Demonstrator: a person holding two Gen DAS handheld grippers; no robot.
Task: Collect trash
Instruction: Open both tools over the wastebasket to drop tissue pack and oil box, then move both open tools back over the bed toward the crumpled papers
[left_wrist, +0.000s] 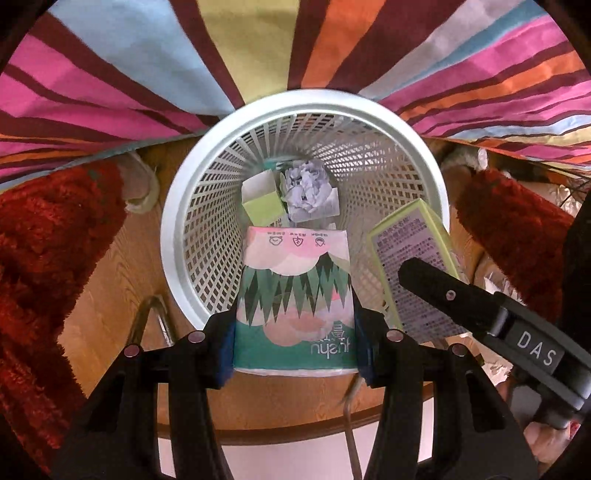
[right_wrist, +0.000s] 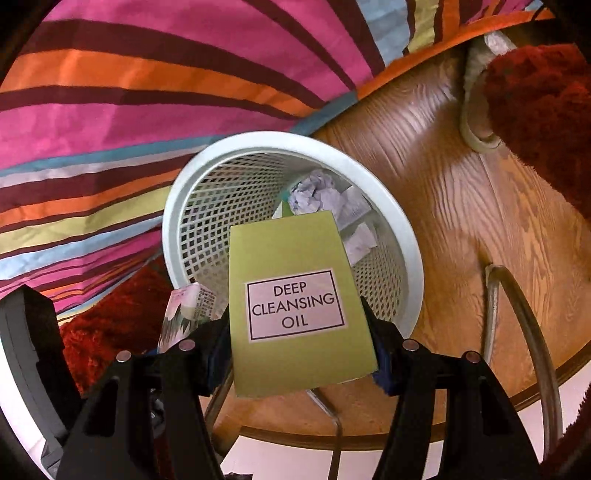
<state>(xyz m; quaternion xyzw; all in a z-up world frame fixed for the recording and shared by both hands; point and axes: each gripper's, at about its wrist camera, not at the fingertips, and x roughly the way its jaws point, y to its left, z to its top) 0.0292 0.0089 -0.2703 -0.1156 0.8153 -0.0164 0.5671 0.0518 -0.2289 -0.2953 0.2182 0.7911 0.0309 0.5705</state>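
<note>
My left gripper (left_wrist: 295, 339) is shut on a green and pink tissue pack (left_wrist: 293, 299) and holds it over the near rim of a white mesh wastebasket (left_wrist: 177, 236). My right gripper (right_wrist: 299, 354) is shut on a green "Deep Cleansing Oil" box (right_wrist: 295, 306) above the same basket (right_wrist: 402, 236). The box (left_wrist: 413, 266) and a right finger (left_wrist: 443, 291) also show in the left wrist view. The tissue pack (right_wrist: 184, 314) shows at the left in the right wrist view. Crumpled paper (left_wrist: 308, 184) and a small green box (left_wrist: 262, 199) lie in the basket.
The basket stands on a round wooden surface (right_wrist: 443, 221). A striped multicoloured cloth (left_wrist: 147, 74) hangs behind it. Red shaggy fabric (left_wrist: 48, 236) lies on both sides. A curved metal bar (right_wrist: 524, 332) runs below right.
</note>
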